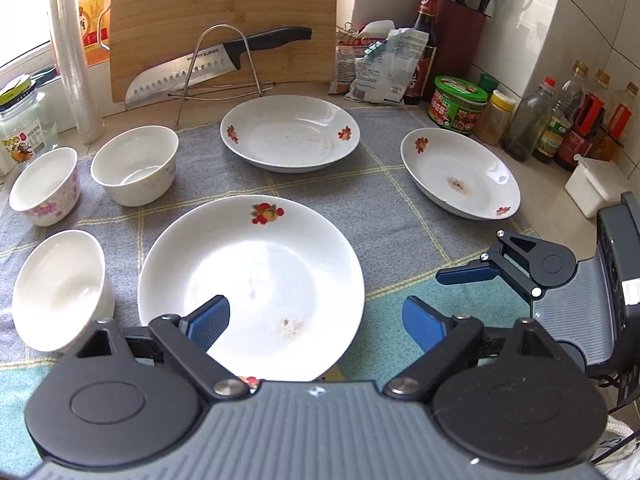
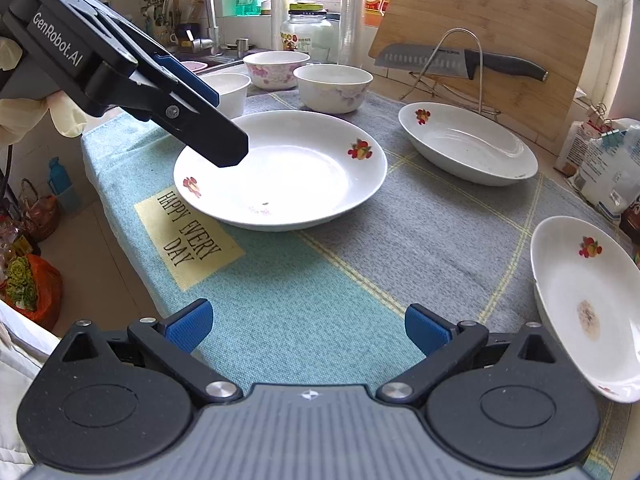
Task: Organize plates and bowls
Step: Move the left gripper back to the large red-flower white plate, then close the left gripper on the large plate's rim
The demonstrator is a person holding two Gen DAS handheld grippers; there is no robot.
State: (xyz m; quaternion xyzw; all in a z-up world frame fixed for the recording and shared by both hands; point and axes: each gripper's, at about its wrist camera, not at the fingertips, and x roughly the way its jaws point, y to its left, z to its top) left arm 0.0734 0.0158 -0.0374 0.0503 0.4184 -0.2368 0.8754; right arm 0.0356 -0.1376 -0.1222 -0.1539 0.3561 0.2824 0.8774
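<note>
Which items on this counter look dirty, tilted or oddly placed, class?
Two plates carry brown residue: the near plate has a speck and a pinkish smear, and the right-hand plate a dried stain at its centre. The santoku knife lies slanted through a wire rack, blade exposed.

Both grippers tilt downward with jaws spread wide and nothing between them, the left gripper [image 1: 316, 320] beside the right gripper [image 2: 308, 330], a gloved hand [image 2: 24, 116] behind the left.
</note>
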